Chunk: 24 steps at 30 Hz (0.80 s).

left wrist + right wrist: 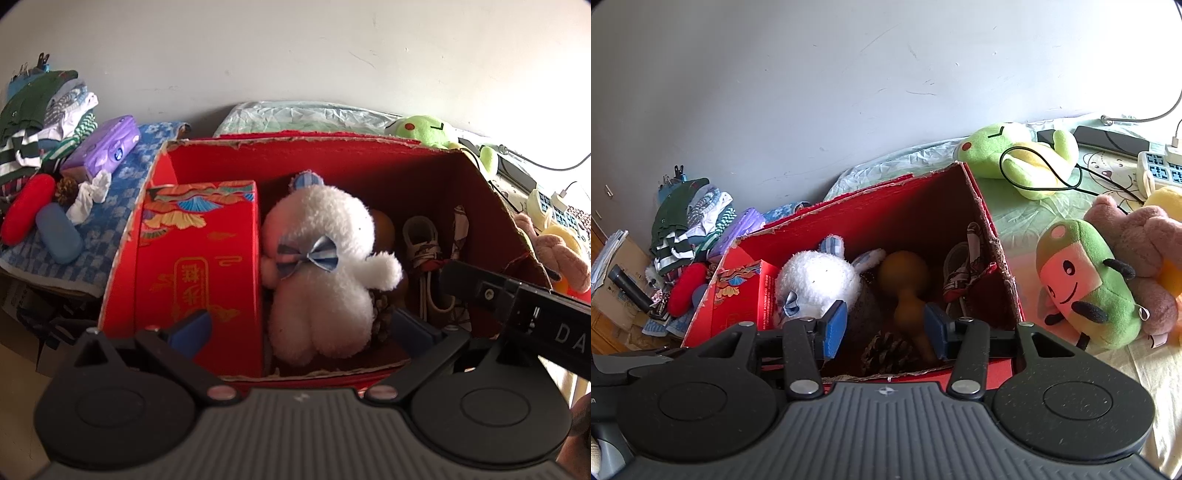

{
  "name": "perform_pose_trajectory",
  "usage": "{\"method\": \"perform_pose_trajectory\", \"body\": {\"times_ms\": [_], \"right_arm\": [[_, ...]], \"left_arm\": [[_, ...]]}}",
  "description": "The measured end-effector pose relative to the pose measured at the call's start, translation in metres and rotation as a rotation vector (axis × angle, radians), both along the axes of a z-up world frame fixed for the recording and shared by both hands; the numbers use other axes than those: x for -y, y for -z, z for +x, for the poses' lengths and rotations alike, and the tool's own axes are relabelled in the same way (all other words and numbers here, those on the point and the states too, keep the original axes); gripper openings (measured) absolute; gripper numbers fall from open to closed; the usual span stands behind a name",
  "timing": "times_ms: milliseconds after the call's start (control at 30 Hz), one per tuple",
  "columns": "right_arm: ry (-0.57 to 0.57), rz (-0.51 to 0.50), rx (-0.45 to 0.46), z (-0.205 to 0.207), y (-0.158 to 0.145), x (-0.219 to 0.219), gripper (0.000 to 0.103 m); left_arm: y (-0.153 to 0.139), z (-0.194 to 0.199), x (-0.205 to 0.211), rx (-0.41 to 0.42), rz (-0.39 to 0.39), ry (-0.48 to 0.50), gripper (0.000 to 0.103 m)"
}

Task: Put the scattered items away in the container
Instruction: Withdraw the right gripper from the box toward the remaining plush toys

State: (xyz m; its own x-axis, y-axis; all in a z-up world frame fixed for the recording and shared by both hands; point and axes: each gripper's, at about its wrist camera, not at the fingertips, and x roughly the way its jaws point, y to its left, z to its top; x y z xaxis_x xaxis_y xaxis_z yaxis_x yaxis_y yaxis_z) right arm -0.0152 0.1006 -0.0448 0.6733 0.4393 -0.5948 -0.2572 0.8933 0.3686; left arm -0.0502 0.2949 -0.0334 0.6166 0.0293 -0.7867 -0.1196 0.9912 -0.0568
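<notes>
Both the left gripper (299, 332) and right gripper (884, 326) gape empty over the red box (314, 147); its label's printing is unreadable

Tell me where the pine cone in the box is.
In the right wrist view the pine cone lies at the near wall of the red box, beside the brown gourd, right of the white plush rabbit.

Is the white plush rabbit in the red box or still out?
In. The white plush rabbit lies inside the red box, beside the red gift box.
</notes>
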Motion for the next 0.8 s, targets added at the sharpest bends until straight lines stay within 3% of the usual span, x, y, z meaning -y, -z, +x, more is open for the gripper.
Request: {"method": "perform_pose_trajectory", "body": {"times_ms": [667,800], "right_arm": [[-0.027,-0.005,0.007,0.0,-0.001,-0.001,0.052],[-0.048,0.021,-0.001,0.001,0.0,0.003,0.052]], "left_arm": [[0.001,-0.001,0.003,0.026,0.026,0.01,0.102],[-0.005,-0.005,0.012,0.029,0.077,-0.019,0.102]]}}
